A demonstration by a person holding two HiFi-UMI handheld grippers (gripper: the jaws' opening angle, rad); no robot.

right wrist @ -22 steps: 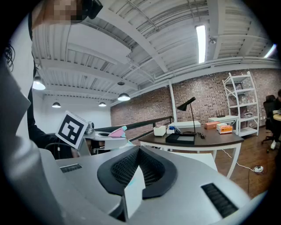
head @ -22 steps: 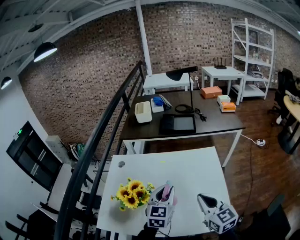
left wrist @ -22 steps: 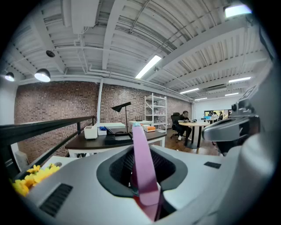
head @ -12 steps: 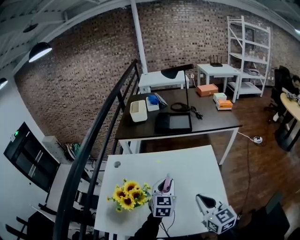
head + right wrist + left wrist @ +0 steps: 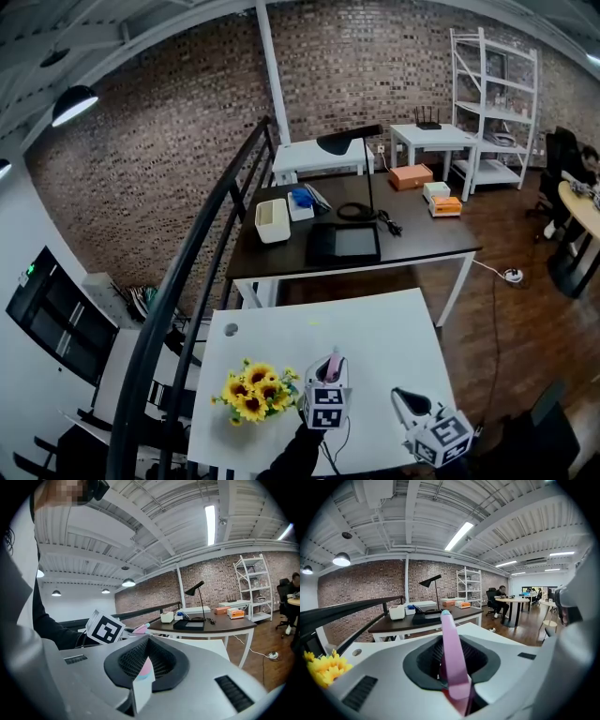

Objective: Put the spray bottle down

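Note:
My left gripper (image 5: 332, 371) hovers over the near part of the white table (image 5: 375, 328), shut on a spray bottle. Only the bottle's narrow pink head (image 5: 452, 658) with a teal nozzle tip shows between the jaws. The bottle's body is hidden under the gripper. From the right gripper view the same pink head (image 5: 139, 628) pokes out beside the left gripper's marker cube. My right gripper (image 5: 407, 399) hangs at the table's near right corner. A white strip (image 5: 140, 686) stands in its jaw recess, and the gap cannot be made out.
A bunch of sunflowers (image 5: 251, 394) stands left of the left gripper. Beyond the white table is a dark desk (image 5: 441, 246) with a lamp, a white box and a black pad. A black railing (image 5: 187, 281) runs along the left.
The left gripper with the pink bottle head has crept slightly farther over the table. The right gripper has stayed in place.

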